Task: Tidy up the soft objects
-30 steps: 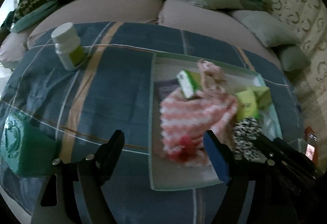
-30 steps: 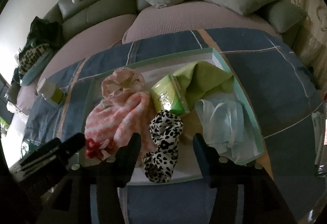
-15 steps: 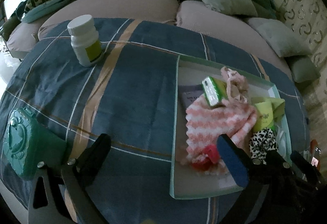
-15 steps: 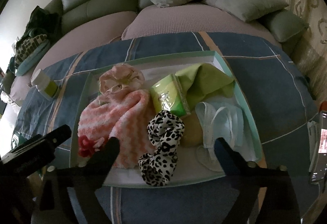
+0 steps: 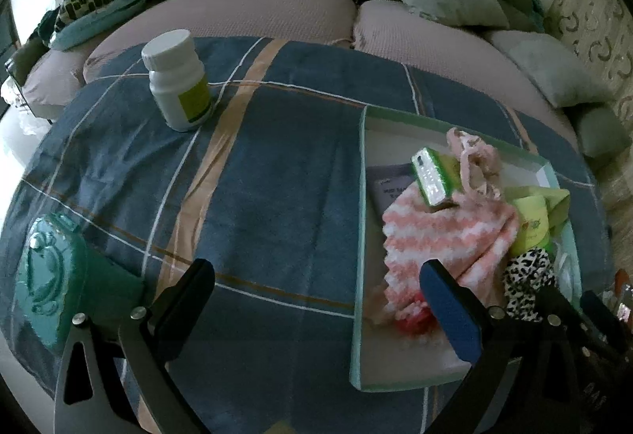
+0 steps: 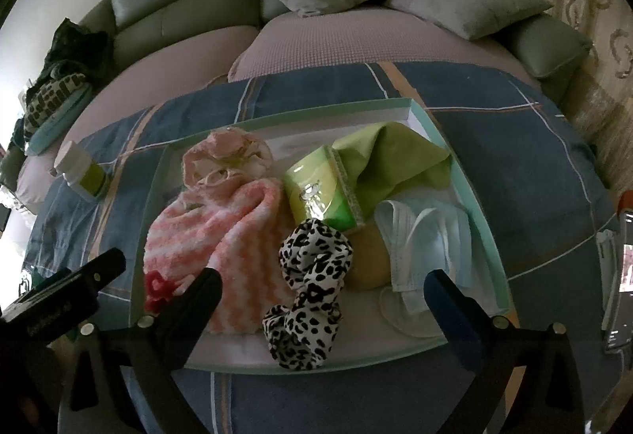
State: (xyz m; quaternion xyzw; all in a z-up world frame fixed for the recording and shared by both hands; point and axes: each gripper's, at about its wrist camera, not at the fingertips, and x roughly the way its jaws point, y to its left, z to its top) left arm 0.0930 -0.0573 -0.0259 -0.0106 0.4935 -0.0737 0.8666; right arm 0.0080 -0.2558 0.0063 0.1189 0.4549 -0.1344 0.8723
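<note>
Both your grippers hang over the blue plaid cloth, pointed steeply down, jaws spread wide, nothing between the pads of either. Your left gripper sits over bare cloth just left of the shallow mint-rimmed tray; its right finger overlaps the tray's near-left corner in view. Your right gripper is centred over the tray's near edge. All soft items lie inside the tray. The pink-and-white striped sock lies with its long axis diagonal, from a red flower trim at the near-left corner up toward the tray's middle. The leopard-print scrunchie is twisted into an elongated loop, long axis running near to far, its near end at the tray's front rim, directly between your right fingers in view. A pale pink frilly scrunchie sits at the far left, touching the sock's far end. The green tissue pack lies tilted, resting against a lime-green cloth at the far right. Light blue face masks fill the near-right, straps toward the front. A small green-and-white box rests on the sock, propped upright at a lean. Outside the tray: a white bottle standing upright at the cloth's far left, and a teal case at the near left.
</note>
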